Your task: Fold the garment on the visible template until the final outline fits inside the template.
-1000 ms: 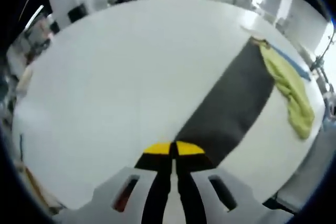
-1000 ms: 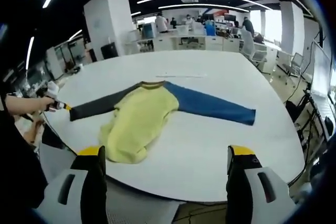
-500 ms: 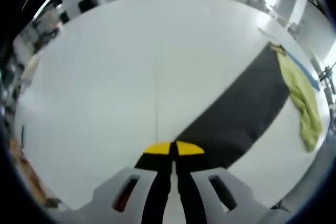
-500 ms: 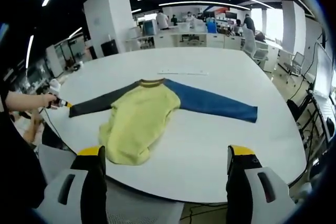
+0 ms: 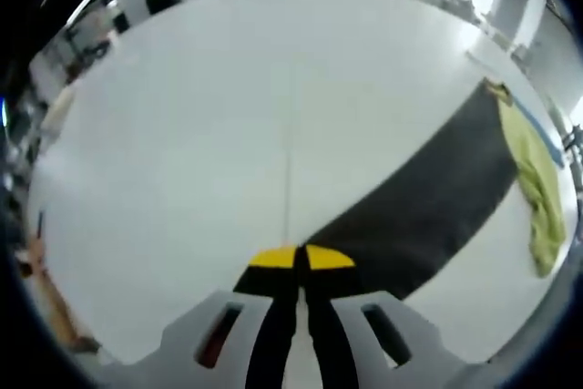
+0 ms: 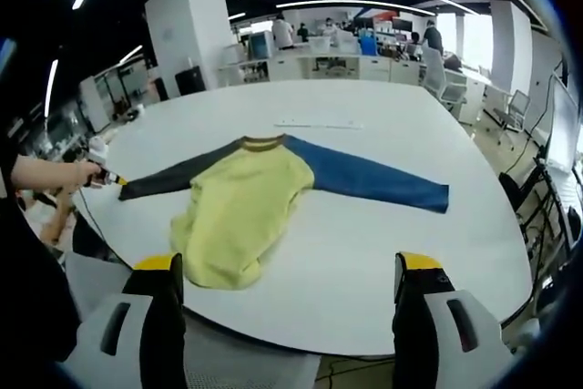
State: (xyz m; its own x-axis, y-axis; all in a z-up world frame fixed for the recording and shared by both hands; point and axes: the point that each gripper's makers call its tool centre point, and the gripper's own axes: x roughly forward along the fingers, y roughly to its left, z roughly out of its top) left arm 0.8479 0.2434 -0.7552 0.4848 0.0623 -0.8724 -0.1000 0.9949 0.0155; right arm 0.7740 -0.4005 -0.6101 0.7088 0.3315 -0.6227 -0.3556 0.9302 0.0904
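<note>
My left gripper [image 5: 301, 259] is pinched closed on the cuff of the dark grey sleeve [image 5: 428, 202] of the long-sleeved garment with a yellow-green body [image 6: 239, 209], which lies spread on the round white table [image 6: 364, 252]. The garment's blue sleeve [image 6: 369, 179] stretches flat toward the table's far side from me. My right gripper [image 6: 287, 275] hangs above the near table edge, jaws wide apart and holding nothing. I see my left hand [image 6: 50, 173] at the grey cuff.

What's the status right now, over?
Left gripper shut on dark grey sleeve. Right gripper open, back off the white table. Yellow-bodied garment unfolded, blue sleeve outstretched.
</note>
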